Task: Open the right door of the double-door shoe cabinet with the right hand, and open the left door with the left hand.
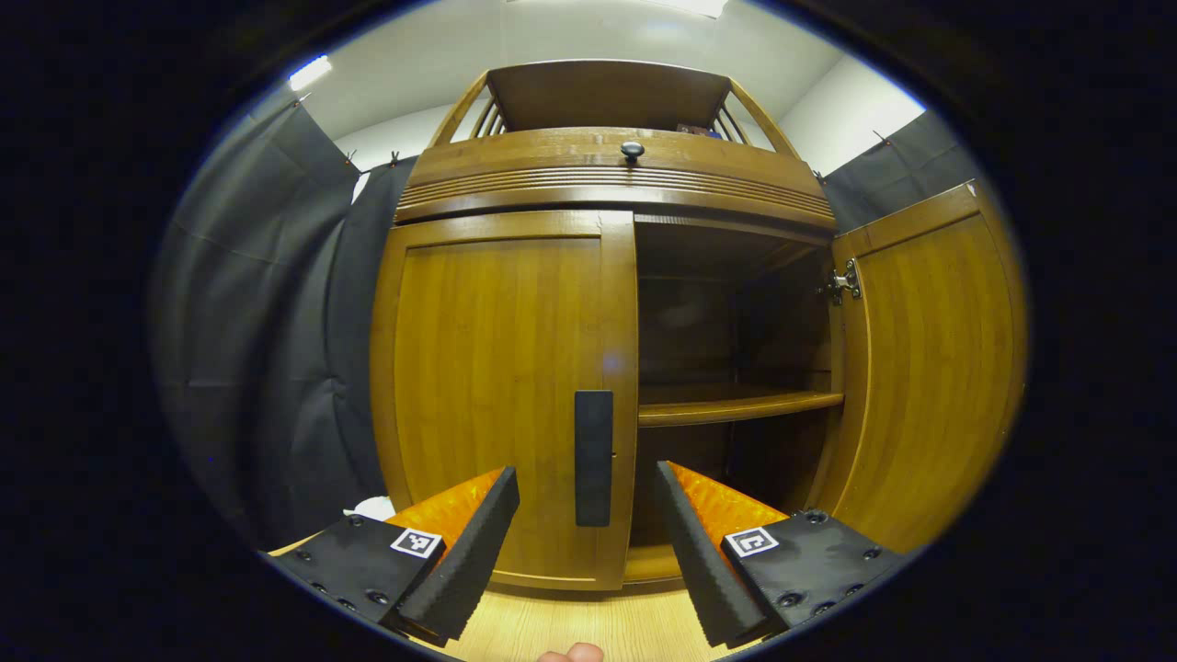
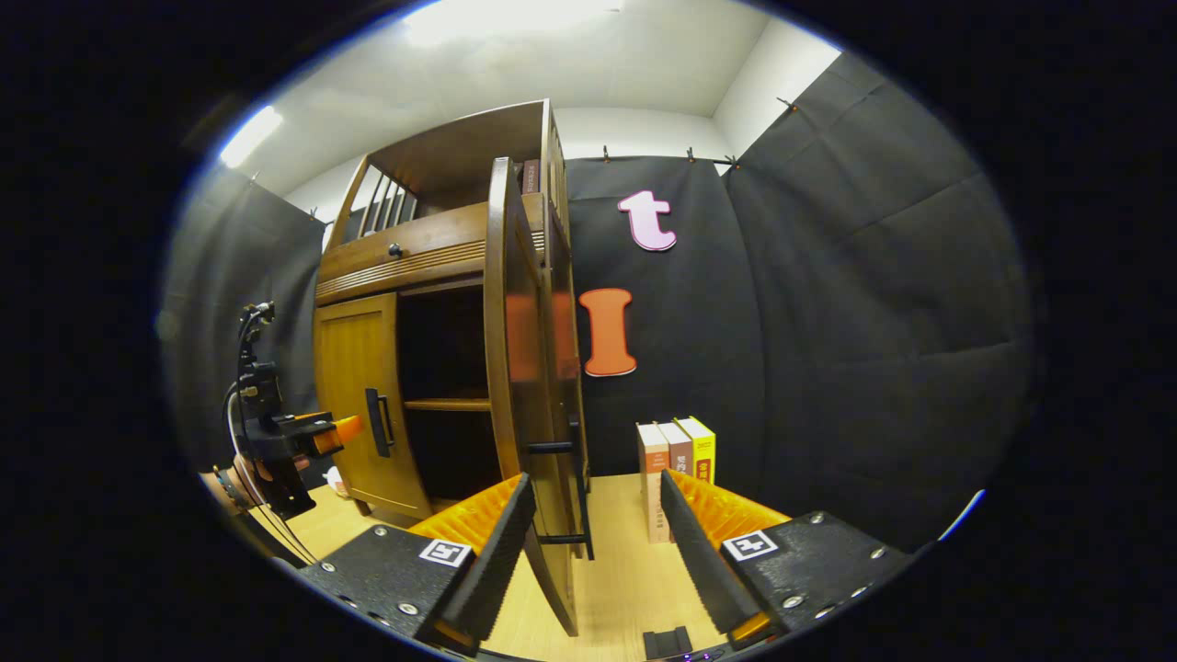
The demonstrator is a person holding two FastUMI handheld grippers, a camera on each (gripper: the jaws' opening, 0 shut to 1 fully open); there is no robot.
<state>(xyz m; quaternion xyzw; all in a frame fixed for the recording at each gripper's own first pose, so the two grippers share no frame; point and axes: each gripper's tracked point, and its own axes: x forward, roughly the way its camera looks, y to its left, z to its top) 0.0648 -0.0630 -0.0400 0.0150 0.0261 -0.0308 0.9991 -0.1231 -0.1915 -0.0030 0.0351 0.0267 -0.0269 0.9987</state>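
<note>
In the left gripper view the wooden shoe cabinet (image 1: pixel 607 175) faces me. Its left door (image 1: pixel 501 386) is closed, with a dark vertical handle (image 1: pixel 593 457) near its inner edge. My left gripper (image 1: pixel 588 492) is open, and the handle lies between and just beyond its fingertips, untouched. The right door (image 1: pixel 929 368) stands swung wide, showing a dark interior with a shelf (image 1: pixel 736 407). In the right gripper view the right door (image 2: pixel 515 368) is seen edge-on, its handle (image 2: pixel 577 487) between the fingers of my open right gripper (image 2: pixel 588 501). The left gripper (image 2: pixel 294 437) hovers before the closed left door (image 2: pixel 363 405).
Three upright books (image 2: pixel 676 469) stand on the wooden floor (image 2: pixel 625 570) against the black cloth wall right of the cabinet. A drawer with a small dark knob (image 1: pixel 631 149) sits above the doors. A white object (image 1: pixel 372 507) lies at the cabinet's left foot.
</note>
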